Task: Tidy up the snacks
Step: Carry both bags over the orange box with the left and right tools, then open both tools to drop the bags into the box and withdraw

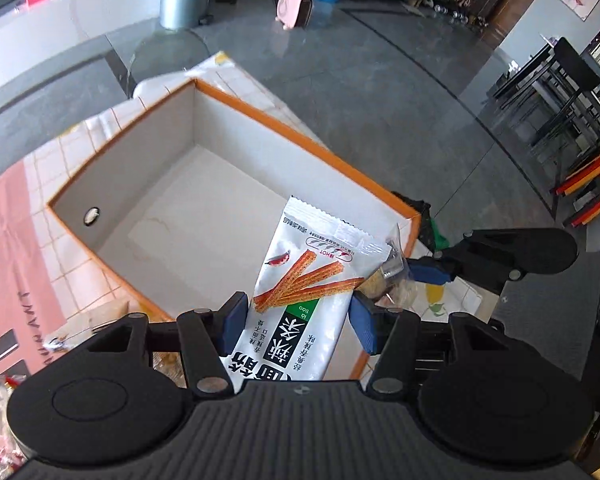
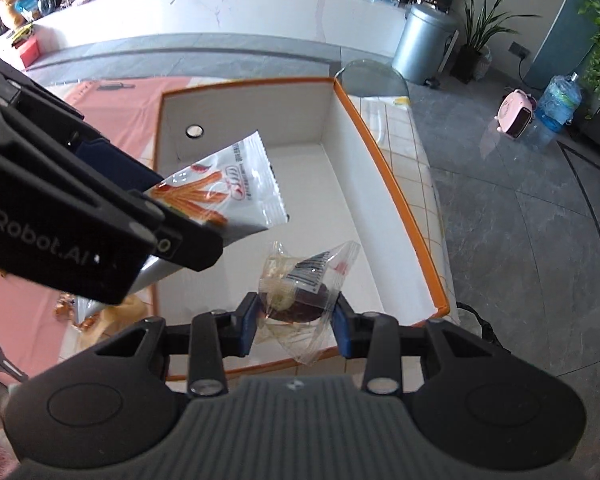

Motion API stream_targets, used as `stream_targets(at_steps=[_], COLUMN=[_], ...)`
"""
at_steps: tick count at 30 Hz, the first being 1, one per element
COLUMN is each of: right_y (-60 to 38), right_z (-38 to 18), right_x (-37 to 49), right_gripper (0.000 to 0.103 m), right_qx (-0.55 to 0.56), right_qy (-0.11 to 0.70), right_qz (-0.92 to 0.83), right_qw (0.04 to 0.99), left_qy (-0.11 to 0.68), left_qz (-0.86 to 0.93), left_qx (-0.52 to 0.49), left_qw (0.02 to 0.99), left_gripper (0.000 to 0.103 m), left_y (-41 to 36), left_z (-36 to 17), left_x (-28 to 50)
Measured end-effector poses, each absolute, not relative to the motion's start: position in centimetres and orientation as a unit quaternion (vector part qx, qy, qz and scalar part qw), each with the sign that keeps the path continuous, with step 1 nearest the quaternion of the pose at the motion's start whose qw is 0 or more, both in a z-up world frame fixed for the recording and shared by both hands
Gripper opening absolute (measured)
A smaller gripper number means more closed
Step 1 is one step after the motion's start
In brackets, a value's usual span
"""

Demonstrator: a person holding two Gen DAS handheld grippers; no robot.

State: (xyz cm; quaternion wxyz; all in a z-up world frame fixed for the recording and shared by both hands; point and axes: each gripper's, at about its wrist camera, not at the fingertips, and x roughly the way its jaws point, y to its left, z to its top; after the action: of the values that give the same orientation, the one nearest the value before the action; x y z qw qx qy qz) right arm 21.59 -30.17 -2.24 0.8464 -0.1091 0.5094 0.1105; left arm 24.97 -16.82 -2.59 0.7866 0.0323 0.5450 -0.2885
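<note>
Both grippers are over the box, each carrying 1 snack.

Left gripper (image 1: 298, 322): jaws pinching a white snack packet (image 1: 300, 296) printed with orange sticks. In the left wrist view the packet runs from the bottom centre up to mid-frame, its free end hanging over the near right part of the box (image 1: 188, 128) interior.

Right gripper (image 2: 296, 326): jaws pinching a small clear-wrapped pastry (image 2: 296, 280), dark with a pale patch and a barcode sticker. In the right wrist view it sits bottom centre, just inside the near wall of the box.

The box is white inside with an orange rim and fills the middle of both views. Its floor looks bare; a round metal stud shows on 1 wall. It stands on a desk under a tiled cloth (image 1: 72, 152) with a pink area at frame left. More wrapped snacks (image 1: 4, 400) lie on the cloth at the lower left of the left wrist view.

In the right wrist view the left gripper comes in from the left edge, the packet just above and left of the pastry, apart from it as far as I can tell.

Step in hand, as I judge it: delivery of the first 2 snacks into the box.

Next move calls for: lower each snack closer to the box floor, keep the 2 grippers clear of each other and of the orange rim, then spread the jaws. The packet is long and limp, so laying it flat along 1 wall should leave room for the rest.
</note>
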Motion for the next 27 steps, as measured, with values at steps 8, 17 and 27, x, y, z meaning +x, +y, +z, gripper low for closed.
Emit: stream_targets(at_steps=[8, 17, 27], right_y=[-30.4, -30.2, -29.0], right_z=[-5.3, -8.4, -9.0], right_x=[23.4, 24.7, 24.7], right_gripper=[0.036, 0.037, 0.037], right_qx=[-0.107, -0.118, -0.138], right_qy=[0.548, 0.587, 0.596], right_qz=[0.137, 0.148, 0.156], right_qw=[0.818, 0.787, 0.776], left_qy=[0.578, 0.598, 0.596], left_qz=[-0.295, -0.288, -0.28], left_qx=[0.04, 0.071, 0.09], left_qw=[0.76, 0.744, 0.747], left_gripper=[0.062, 0.057, 0.065], left_y=[-18.1, -19.2, -19.2], left_z=[-5.9, -8.3, -8.1], left_x=[26.8, 27.6, 26.9])
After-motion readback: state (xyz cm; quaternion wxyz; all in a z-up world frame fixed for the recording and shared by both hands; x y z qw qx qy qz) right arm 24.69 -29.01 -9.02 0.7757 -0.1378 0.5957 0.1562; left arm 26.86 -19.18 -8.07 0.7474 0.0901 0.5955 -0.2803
